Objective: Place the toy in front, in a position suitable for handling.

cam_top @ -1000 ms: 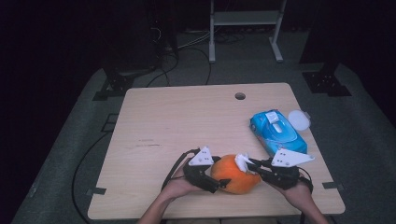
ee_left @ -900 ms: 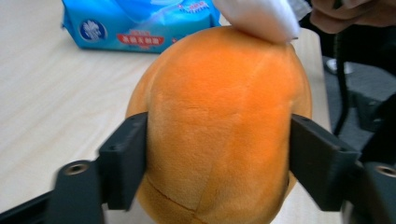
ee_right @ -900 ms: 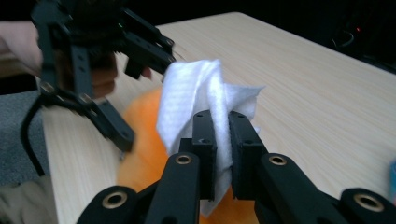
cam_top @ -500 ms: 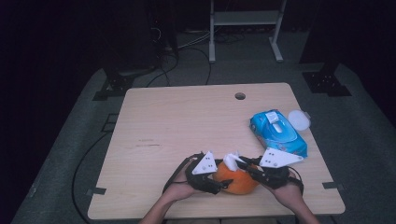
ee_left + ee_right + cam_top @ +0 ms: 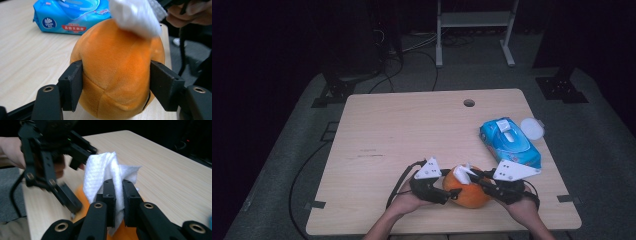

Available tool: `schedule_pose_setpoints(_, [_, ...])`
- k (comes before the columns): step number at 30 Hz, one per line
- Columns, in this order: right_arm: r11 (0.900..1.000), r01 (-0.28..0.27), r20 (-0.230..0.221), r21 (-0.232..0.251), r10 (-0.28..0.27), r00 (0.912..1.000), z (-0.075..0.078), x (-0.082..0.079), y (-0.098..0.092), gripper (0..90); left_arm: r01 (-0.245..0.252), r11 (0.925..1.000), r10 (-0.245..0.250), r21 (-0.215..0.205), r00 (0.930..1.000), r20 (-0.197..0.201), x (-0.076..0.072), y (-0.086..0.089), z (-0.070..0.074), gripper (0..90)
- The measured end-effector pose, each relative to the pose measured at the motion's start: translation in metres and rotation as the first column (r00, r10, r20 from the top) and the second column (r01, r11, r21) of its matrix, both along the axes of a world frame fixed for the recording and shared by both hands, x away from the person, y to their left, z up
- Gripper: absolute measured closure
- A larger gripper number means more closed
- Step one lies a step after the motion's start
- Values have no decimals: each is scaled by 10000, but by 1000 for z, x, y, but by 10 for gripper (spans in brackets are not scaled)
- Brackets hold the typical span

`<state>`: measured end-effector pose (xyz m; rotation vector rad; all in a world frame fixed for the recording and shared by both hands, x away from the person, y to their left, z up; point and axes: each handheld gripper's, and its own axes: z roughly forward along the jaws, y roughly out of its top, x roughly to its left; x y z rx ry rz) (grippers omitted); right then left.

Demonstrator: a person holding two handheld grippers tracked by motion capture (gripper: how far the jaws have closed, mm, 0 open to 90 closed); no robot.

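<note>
Orange plush ball (image 5: 469,191) sits at the near edge of the table (image 5: 412,130), right btwn both hands. Left gripper (image 5: 116,85) has just been closing in and its jaws now squeeze the ball from both sides, pads pressed into the fabric w/ the seam bulging btwn them. Right gripper (image 5: 116,195) is clamped tight on a white wipe (image 5: 107,173), which rests on top of the ball (image 5: 117,70) in the left gripper view, so looks like a wipe-down job w/ one hand steadying.

What could go wrong imo: ball's soft and round, so if the wipe pushes sideways it could squirt out of the left jaws and roll off the near edge, it's rly close to it. Also the wipe is only pinched at a bunched fold, hard rubbing might drag it out of the right jaws. Blue wipes pack (image 5: 509,142) and white lid (image 5: 532,128) sit off to the right, well apart, prob safe.
</note>
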<state>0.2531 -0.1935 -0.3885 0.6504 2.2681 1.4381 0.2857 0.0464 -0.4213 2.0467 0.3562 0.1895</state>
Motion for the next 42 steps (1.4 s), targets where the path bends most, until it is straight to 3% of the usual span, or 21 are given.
schedule_pose_setpoints(3, [9988, -289, 166, -388, 296, 9994, 1, -4, 14, 816, 75, 9988, -98, 479, 9988, 477, -7, -5, 2, 335])
schedule_pose_setpoints(5, [9978, -283, 287, -606, 301, 9991, 2, -5, 15, 817, 165, 9993, -179, 334, 9989, 432, -8, -4, 1, 335])
schedule_pose_setpoints(11, [9981, 452, 141, -427, -447, 9989, 2, -5, -18, 817, 349, 9994, -350, 32, 9990, 273, -8, -3, -2, 271])
schedule_pose_setpoints(13, [9986, 425, 4, -303, -425, 9991, 0, -7, -26, 817, 378, 9989, -380, -268, 9992, -75, -5, -3, 0, 215])
schedule_pose_setpoints(15, [9992, 291, -57, -278, -293, 9996, -3, -10, -29, 817, 192, 9969, -252, -757, 9965, -794, 1, -1, 0, 141])
schedule_pose_setpoints(19, [9997, 12, -88, -243, -15, 10000, -5, -17, -25, 817, 240, 9965, -384, -800, 9822, -1836, 6, -4, -6, 96])
schedule_pose_setpoints(22, [9996, 16, -23, -289, -17, 10000, -4, -16, -18, 817, 122, 9973, -218, -730, 9911, -1313, 2, -4, -6, 246])
schedule_pose_setpoints(25, [9997, -221, 51, -88, 221, 9997, 0, -14, -7, 816, 320, 9966, -349, -761, 9987, -380, -3, -5, -1, 350])
schedule_pose_setpoints(26, [9994, -345, 96, -12, 345, 9994, 2, -14, -2, 816, 444, 9961, -437, -757, 9990, 110, -5, -6, 2, 372])
schedule_pose_setpoints(27, [9991, -426, 245, -28, 427, 9988, 5, -15, 3, 817, 511, 9958, -473, -757, 9976, 511, -8, -7, 4, 392])
schedule_pose_setpoints(29, [9993, -379, 525, 24, 378, 9979, 10, -16, 8, 817, 471, 9967, -357, -658, 9856, 1650, -12, -8, 10, 410])
schedule_pose_setpoints(32, [9998, -192, 710, 78, 186, 9973, 15, -11, 8, 817, 407, 9987, -324, -319, 9733, 2273, -8, -5, 8, 411])
schedule_pose_setpoints(35, [9997, 138, 591, -202, -125, 9982, 4, -1, 4, 818, 527, 9985, -492, -115, 9779, 2032, -2, 1, -1, 398])
schedule_pose_setpoints(37, [9993, 363, 418, -128, -357, 9985, -6, 6, -4, 818, 477, 9986, -430, -224, 9834, 1762, 2, 5, -5, 379])
schedule_pose_setpoints(40, [9961, 877, 240, -135, -873, 9959, -10, 9, -16, 818, 203, 9988, -167, -447, 9967, 799, 10, 10, -6, 263])
schedule_pose_setpoints(42, [9941, 1070, 182, -170, -1067, 9941, -13, 10, -21, 818, 79, 9975, -100, -702, 9995, -288, 15, 12, -5, 169])
